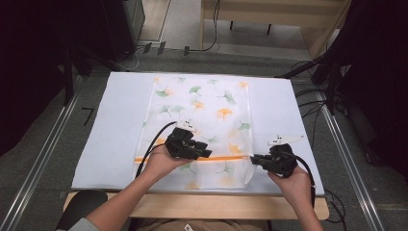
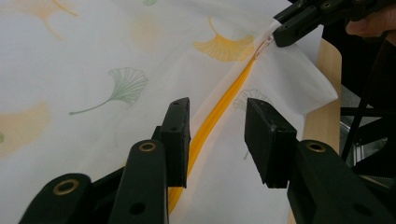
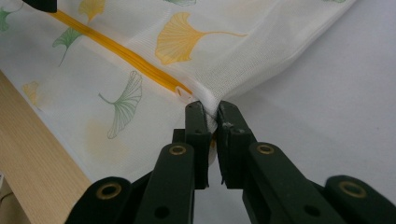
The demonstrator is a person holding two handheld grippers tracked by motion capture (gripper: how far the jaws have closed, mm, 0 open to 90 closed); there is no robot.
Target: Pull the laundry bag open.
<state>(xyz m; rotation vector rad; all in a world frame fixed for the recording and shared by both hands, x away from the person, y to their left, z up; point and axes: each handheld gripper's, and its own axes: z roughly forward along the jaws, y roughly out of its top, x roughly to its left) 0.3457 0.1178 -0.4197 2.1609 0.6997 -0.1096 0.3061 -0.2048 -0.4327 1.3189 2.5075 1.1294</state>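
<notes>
Pinching the mesh bag's (image 3: 196, 51) edge in the right gripper (image 3: 211, 116), straddling its orange zipper (image 2: 219, 109) half-open with the left gripper (image 2: 217, 133); lying flat on white table cover (image 1: 115, 125), grey floor (image 1: 43, 144) surrounding.

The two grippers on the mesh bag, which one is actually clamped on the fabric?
The right gripper: its jaws pinch the mesh bag's edge at the end of the orange zipper. The left gripper stands open, straddling the zipper.
</notes>
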